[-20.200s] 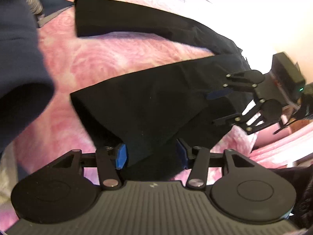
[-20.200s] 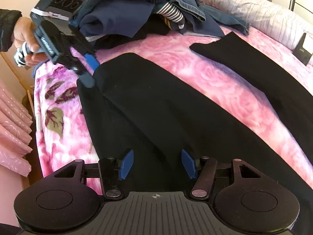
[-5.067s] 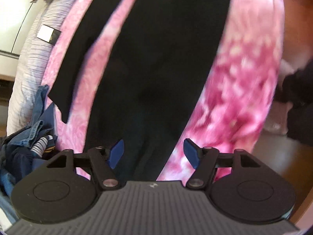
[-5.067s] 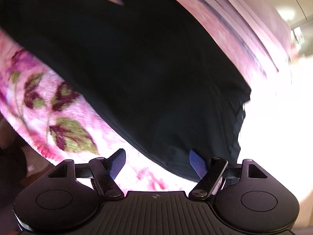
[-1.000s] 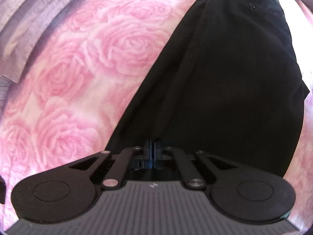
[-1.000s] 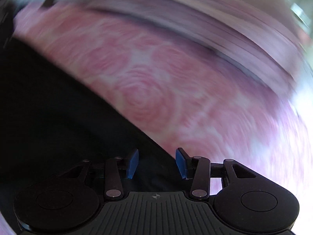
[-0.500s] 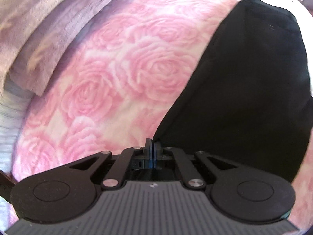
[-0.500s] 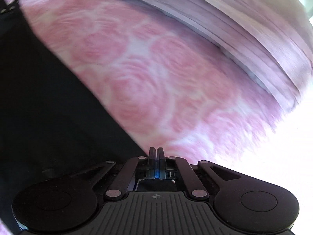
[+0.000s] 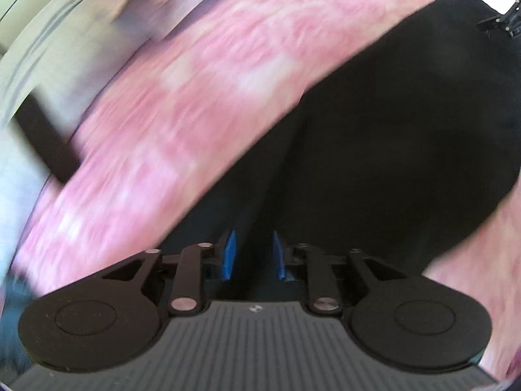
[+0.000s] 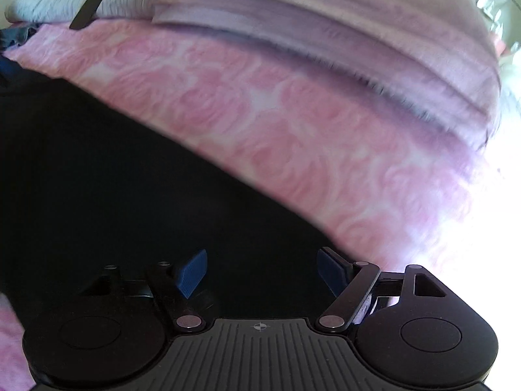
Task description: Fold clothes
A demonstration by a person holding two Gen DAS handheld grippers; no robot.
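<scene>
Black ribbed housings — blue-padded fingers [image 9: 230, 254]

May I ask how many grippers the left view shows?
2, both with jaws opening, gripping nothing: the left gripper bottom centre over the black garment, the right gripper top right.

Each camera sits behind its own gripper and looks steeply down along the two fingers, close above the bed.

The left wrist view faces the black garment [image 9: 390, 150] lying on the pink rose blanket [image 9: 202, 97]; the right gripper [image 9: 501, 3] shows small at its top right edge.

The right wrist view faces the same garment [image 10: 114, 179] and blanket [image 10: 293, 123], with a lilac quilt [image 10: 325, 26] beyond.

Both views share garment, blanket and a dark strip [image 9: 45, 143] [image 10: 91, 3].
</scene>
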